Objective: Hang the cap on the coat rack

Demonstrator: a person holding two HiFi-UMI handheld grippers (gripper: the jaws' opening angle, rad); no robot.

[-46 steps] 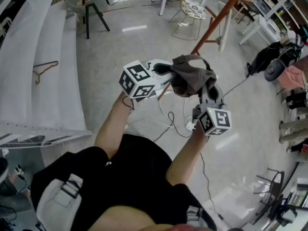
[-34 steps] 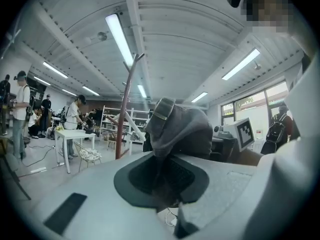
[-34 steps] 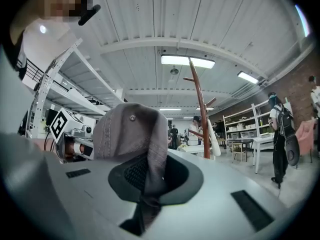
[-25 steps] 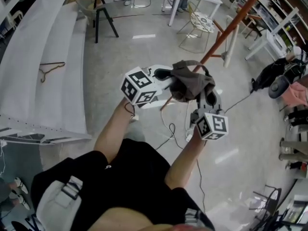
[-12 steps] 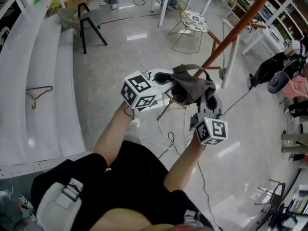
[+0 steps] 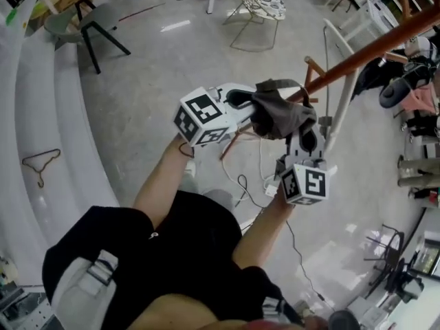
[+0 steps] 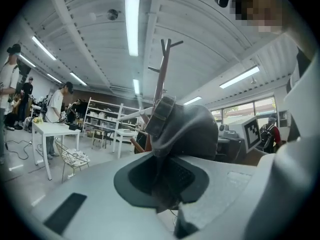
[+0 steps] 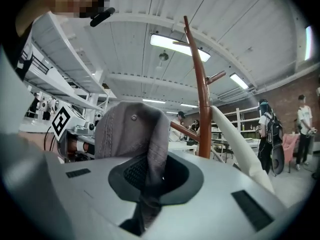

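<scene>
A grey-brown cap [image 6: 278, 114] hangs between my two grippers in the head view. My left gripper [image 6: 249, 110] is shut on one edge of the cap [image 7: 187, 131], and my right gripper [image 6: 297, 130] is shut on the opposite edge of the cap [image 8: 134, 134]. The coat rack [image 6: 375, 49] is a brown wooden pole that slants across the upper right, just beyond the cap. In the right gripper view the coat rack [image 8: 200, 94] stands right behind the cap, with short pegs near its top. In the left gripper view the coat rack [image 7: 161, 76] rises above the cap.
A long white table [image 6: 48, 150] with a wire hanger [image 6: 40, 163] on it runs along the left. A dark stool [image 6: 82, 26], a wire chair [image 6: 260, 9] and a white frame [image 6: 344, 74] stand on the floor. Cables [image 6: 254, 181] lie below my grippers. People stand in the background [image 7: 55, 109].
Both grippers have carried the cap across the room toward the coat rack, whose pole now slants close behind the cap. The white table and hanger have slid back to the left.
</scene>
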